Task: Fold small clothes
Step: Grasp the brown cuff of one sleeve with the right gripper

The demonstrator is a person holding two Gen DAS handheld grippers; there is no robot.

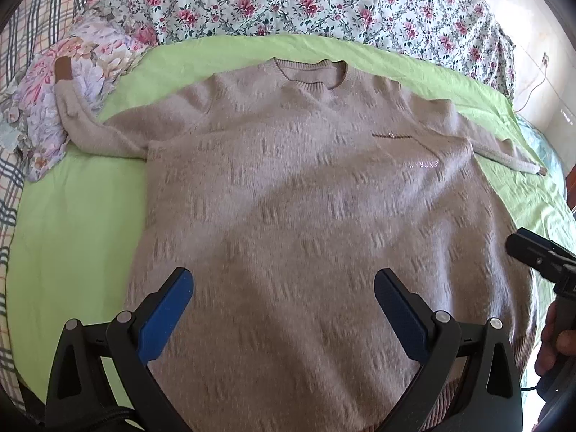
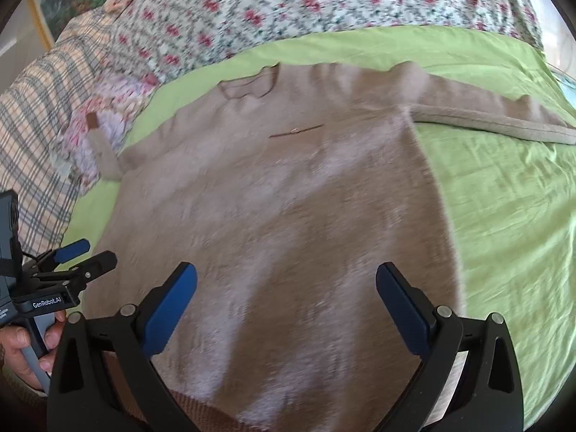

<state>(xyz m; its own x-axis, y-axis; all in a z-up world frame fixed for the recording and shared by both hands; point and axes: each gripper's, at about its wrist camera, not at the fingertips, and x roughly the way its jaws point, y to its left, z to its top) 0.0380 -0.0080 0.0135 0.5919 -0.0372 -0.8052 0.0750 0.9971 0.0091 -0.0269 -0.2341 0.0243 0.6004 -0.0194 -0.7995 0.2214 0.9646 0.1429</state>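
A beige knit sweater lies flat, front up, on a green sheet, with its collar at the far side and both sleeves spread out. It also shows in the right wrist view. My left gripper is open and empty, above the sweater's lower part near the hem. My right gripper is open and empty, also above the lower part, further right. The left gripper shows at the left edge of the right wrist view, open. The right gripper's body shows at the right edge of the left wrist view.
A floral quilt lies bunched behind the sheet. A plaid cover and a floral pillow are at the far left, under the left sleeve's cuff. The green sheet extends right of the sweater.
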